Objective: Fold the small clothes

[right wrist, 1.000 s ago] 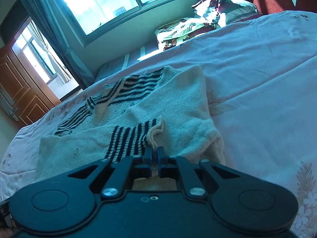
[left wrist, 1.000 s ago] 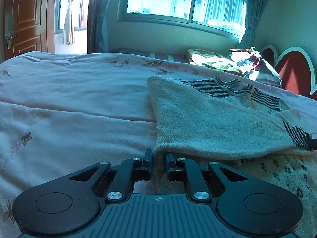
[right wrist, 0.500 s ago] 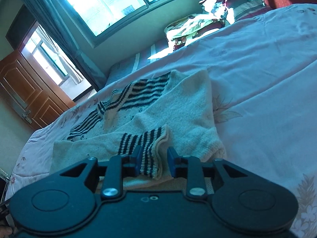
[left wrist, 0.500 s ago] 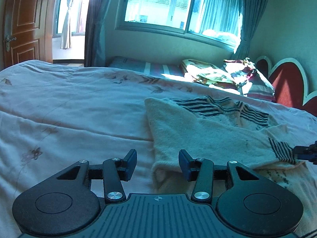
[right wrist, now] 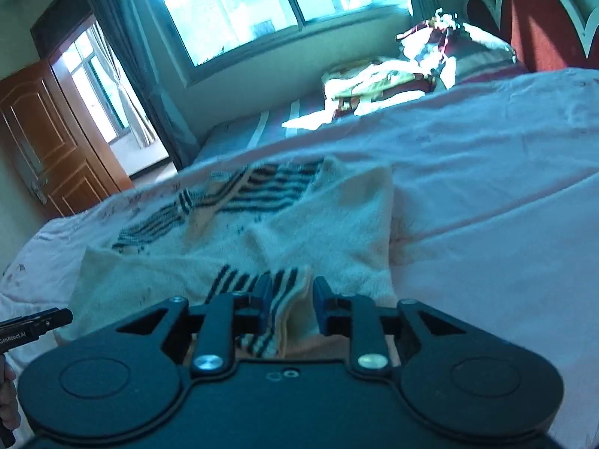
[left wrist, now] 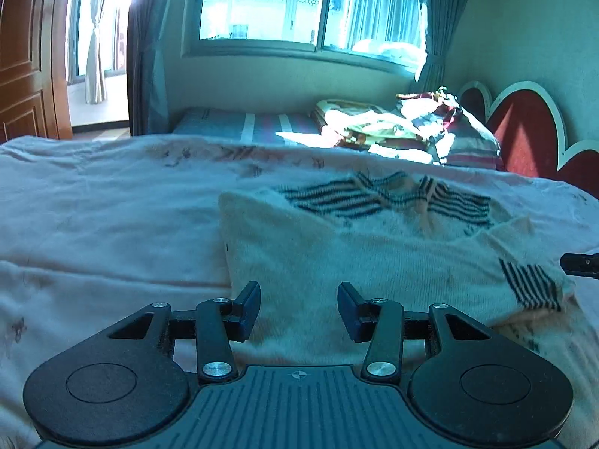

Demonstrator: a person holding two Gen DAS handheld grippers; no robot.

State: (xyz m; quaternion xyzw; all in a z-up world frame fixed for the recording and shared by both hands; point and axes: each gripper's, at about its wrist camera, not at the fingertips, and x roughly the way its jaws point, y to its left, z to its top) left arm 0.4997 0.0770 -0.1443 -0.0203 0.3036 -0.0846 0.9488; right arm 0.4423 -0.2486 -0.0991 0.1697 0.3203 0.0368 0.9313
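A small cream knitted sweater (left wrist: 359,247) with black stripes lies on the pink bedspread, a sleeve folded across its body. It also shows in the right wrist view (right wrist: 329,232). My left gripper (left wrist: 298,308) is open and empty, just above the sweater's near left edge. My right gripper (right wrist: 288,299) is open, its jaws standing either side of the striped cuff (right wrist: 277,299) without pinching it. The right gripper's tip (left wrist: 580,263) shows at the right edge of the left wrist view, next to the cuff (left wrist: 531,284).
The pink flowered bedspread (left wrist: 105,217) spreads wide to the left and right (right wrist: 486,205) of the sweater. A pile of bedding and pillows (left wrist: 408,131) lies at the back by the red headboard (left wrist: 531,134). A window and wooden door (right wrist: 48,142) stand behind.
Both grippers were shut on the sweater one second ago, the left on its edge, the right on the striped cuff. Both have opened, let go and drawn back a little.
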